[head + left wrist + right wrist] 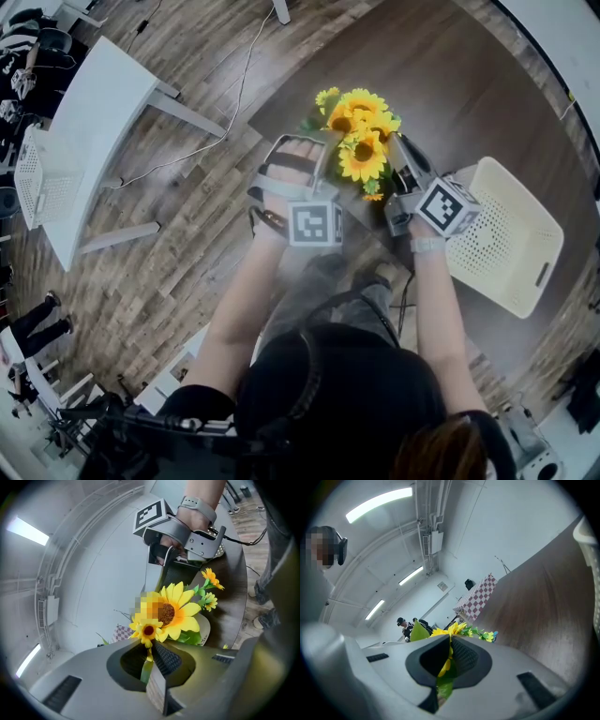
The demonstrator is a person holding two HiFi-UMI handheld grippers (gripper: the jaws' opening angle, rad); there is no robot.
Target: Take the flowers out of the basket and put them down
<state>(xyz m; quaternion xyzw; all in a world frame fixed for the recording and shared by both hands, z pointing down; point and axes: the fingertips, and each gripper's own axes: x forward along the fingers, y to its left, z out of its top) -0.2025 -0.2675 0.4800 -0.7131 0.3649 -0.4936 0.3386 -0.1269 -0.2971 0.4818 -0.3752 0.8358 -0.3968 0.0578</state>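
A bunch of yellow sunflowers (361,139) with green leaves hangs in the air over the dark round table (450,84), held between both grippers. My left gripper (322,157) is shut on a stem from the left; in the left gripper view a small sunflower (148,631) sticks up out of the closed jaws (149,660). My right gripper (396,150) grips from the right; in the right gripper view a green stem with yellow petals (445,667) is pinched between its pads. The cream perforated basket (511,239) sits on the table right of the flowers, with nothing visible in it.
A white side table (94,122) stands on the wood floor at the left with a white perforated crate (30,178) beside it. A white cable (234,103) runs across the floor. The person's legs and feet (375,277) are by the table's near edge.
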